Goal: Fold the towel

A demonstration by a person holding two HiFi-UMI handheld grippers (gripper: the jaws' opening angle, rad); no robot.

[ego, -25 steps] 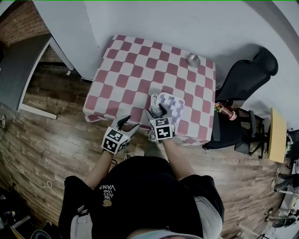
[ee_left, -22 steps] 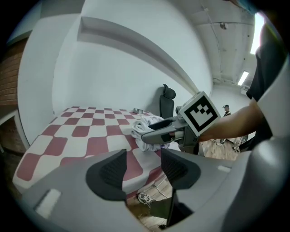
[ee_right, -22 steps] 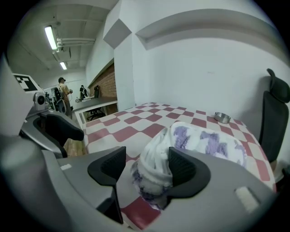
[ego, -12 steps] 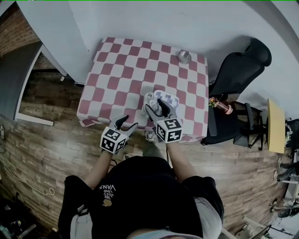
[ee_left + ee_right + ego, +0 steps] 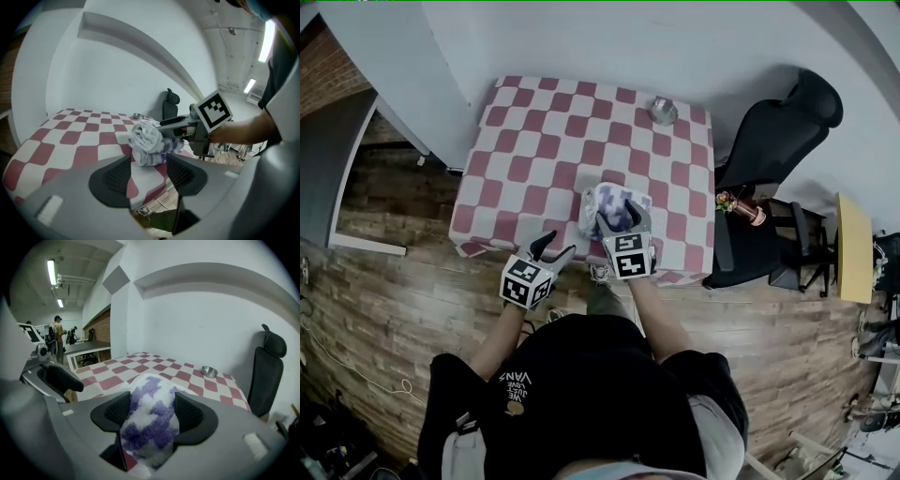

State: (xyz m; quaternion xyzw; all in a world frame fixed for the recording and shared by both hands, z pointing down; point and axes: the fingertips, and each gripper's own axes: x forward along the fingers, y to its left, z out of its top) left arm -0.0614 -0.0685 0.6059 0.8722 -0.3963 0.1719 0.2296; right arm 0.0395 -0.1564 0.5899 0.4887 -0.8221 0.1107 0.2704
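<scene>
Right claw [image 5: 150,412]: closed on the towel [image 5: 151,432]. The white-and-purple pile fills the gap and lies against both pads.
Left claw [image 5: 149,174]: jaws wide with nothing between them. The towel shows beyond the tips, not touching them.
Claws together: from the head view the left one hangs at the near edge of the worktop [image 5: 548,141], beside the right one and a little nearer the person. The right one reaches in over the worktop.
Towel: bunched into a loose roll rather than spread flat. It sits on the near right part of the worktop, with its near end caught in the right claw. From the left gripper view the bulk seems to rest on the cloth.
Worktop: covered by a red-and-white checked cloth that drapes over the near edge.
Bowl [image 5: 663,111]: small, metal, at the far right of the worktop, well apart from the towel.
Chair [image 5: 778,141]: black office chair just off the worktop's right side, by the white wall.
Floor [image 5: 394,281]: wood planks in front of and to the left of the worktop.
</scene>
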